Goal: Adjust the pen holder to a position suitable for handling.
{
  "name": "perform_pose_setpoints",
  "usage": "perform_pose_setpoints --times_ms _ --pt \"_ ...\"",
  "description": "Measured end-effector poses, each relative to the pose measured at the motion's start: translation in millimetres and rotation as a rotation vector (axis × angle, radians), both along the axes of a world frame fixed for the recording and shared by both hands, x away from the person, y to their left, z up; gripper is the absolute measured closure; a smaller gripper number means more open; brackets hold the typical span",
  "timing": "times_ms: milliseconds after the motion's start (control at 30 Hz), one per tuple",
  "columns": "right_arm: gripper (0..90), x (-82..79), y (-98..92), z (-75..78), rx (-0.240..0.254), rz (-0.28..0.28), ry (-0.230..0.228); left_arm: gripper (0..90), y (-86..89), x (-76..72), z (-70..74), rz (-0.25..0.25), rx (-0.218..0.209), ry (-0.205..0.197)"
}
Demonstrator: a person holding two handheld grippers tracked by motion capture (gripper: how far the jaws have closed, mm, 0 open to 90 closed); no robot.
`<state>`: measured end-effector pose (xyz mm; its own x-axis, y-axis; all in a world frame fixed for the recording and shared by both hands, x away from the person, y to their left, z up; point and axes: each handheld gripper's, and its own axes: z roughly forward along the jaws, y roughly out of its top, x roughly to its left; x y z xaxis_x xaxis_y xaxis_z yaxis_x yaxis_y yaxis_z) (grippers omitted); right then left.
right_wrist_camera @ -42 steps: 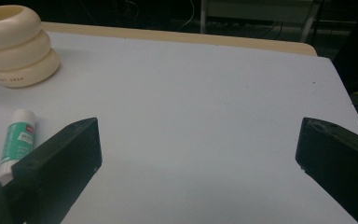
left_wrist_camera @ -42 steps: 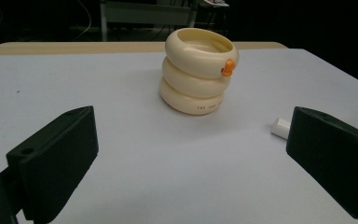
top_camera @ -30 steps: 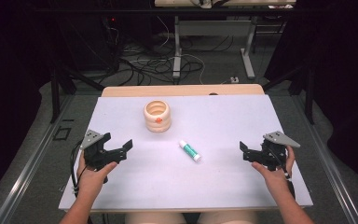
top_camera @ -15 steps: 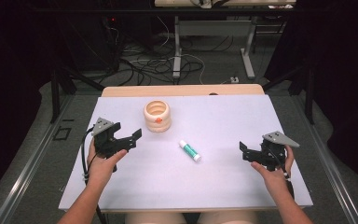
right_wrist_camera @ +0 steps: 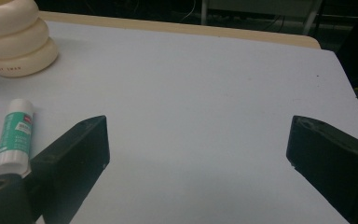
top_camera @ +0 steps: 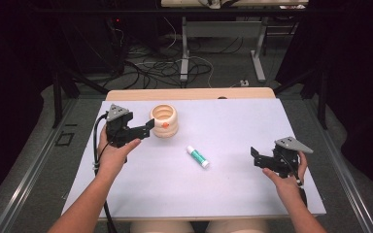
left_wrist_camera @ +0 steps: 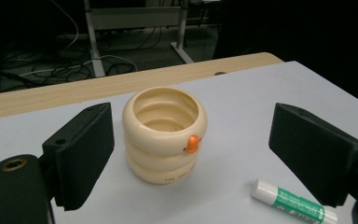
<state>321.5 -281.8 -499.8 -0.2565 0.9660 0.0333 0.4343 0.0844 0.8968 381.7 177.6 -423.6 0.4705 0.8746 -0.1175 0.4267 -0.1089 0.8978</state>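
Cup (left_wrist_camera: 164, 135) upright, hollow visibly bare inside.

Black grippers (top_camera: 144, 130), grey three-cornered top plates, black trailing cables, bare forearms.

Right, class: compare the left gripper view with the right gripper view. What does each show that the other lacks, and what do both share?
Left gripper view alone: the cream ringed cup's hollow inside and the orange knob on its side. Right gripper view alone: the table's bare right stretch to its far corner. Both: open black jaws with nothing between them, the cup, the glue stick lying flat, and the white tabletop.
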Motion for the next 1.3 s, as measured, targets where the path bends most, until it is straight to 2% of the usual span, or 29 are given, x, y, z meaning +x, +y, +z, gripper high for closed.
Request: perform_pose_setpoints --times_ms 200,300,533,700,767,833,900,1100,1300 --pt "5.6 0.1 -0.8 -0.1 0.004 0.000 0.010 15.7 -10.6 11.8 7.9 0.005 0.026 0.014" --pt "5.8 -0.2 -1.3 0.4 -0.002 0.000 0.008 15.8 -15.5 19.4 9.2 0.003 0.041 0.035" --pt "6.3 0.5 -3.4 -0.4 0.007 -0.010 0.004 16.3 -23.6 37.5 8.6 0.025 0.071 0.087" --pt "6.4 0.5 -4.9 -0.1 0.002 -0.009 0.011 18.4 -25.4 48.4 6.0 0.048 0.082 0.100" --pt "6.5 0.3 -4.4 -0.3 0.016 -0.012 0.016 19.2 -26.3 52.8 4.7 0.066 0.075 0.111" --pt "6.8 0.4 -5.5 -0.2 0.007 -0.010 0.018 19.8 -26.1 57.3 3.4 0.078 0.077 0.118" --pt "7.0 0.8 -5.5 -0.8 0.008 -0.009 0.012 20.0 -26.6 62.6 2.0 0.091 0.055 0.147" --pt "8.1 1.5 -4.9 -2.1 0.012 -0.007 0.015 20.3 -28.3 73.7 1.7 0.131 0.038 0.178" --pt "10.1 1.9 -6.3 -2.5 0.019 -0.004 0.014 22.2 -30.5 81.7 -0.3 0.139 0.020 0.214"
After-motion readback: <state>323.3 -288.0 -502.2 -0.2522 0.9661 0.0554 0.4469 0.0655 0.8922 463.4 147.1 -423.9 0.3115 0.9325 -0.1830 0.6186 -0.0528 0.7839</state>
